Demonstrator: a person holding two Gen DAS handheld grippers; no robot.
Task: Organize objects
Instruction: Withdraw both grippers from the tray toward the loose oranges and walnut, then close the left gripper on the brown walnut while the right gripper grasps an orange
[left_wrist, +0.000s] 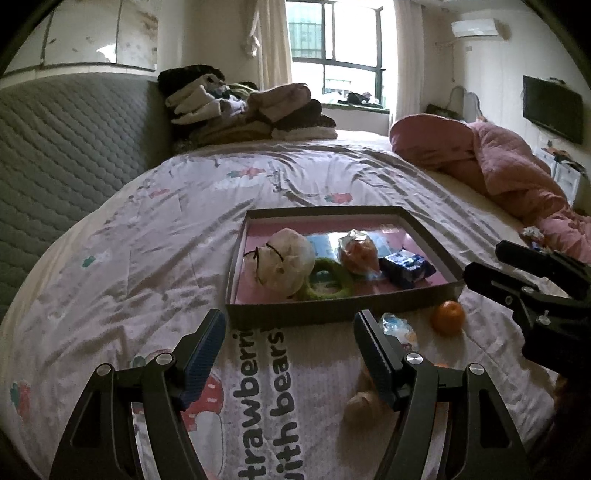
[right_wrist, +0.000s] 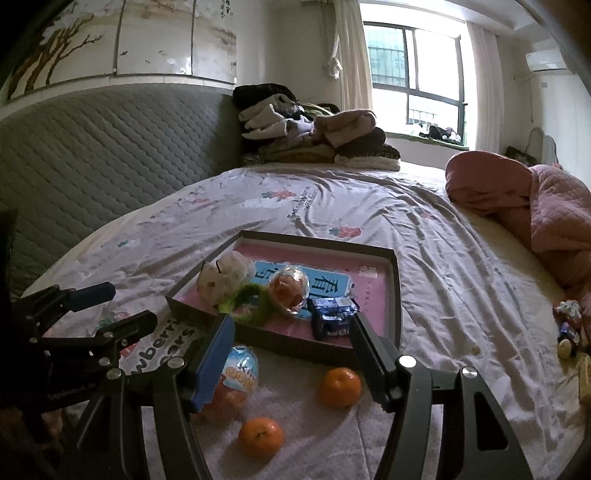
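Two grippers are hanging over the bed (right_wrist: 424, 229), and we are holding both with jaws spread and nothing between the pads: left gripper (left_wrist: 290, 352), right gripper (right_wrist: 291, 354). Nearest us, from the right wrist view, we are seeing one loose mandarin (right_wrist: 260, 436) at 6 o'clock, a second mandarin (right_wrist: 340, 386) at 5 o'clock, and a wrapped snack packet (right_wrist: 236, 376) touching the right gripper's left finger. Beyond, at 12 o'clock, the shallow tray (right_wrist: 394, 295) is lying flat on the sheet, holding a white bag (right_wrist: 221, 277), green ring (right_wrist: 255, 301), wrapped orange (right_wrist: 289, 290) and blue packet (right_wrist: 334, 317). Farthest, folded clothes (right_wrist: 314, 136) are piling against the headboard (right_wrist: 110, 155).
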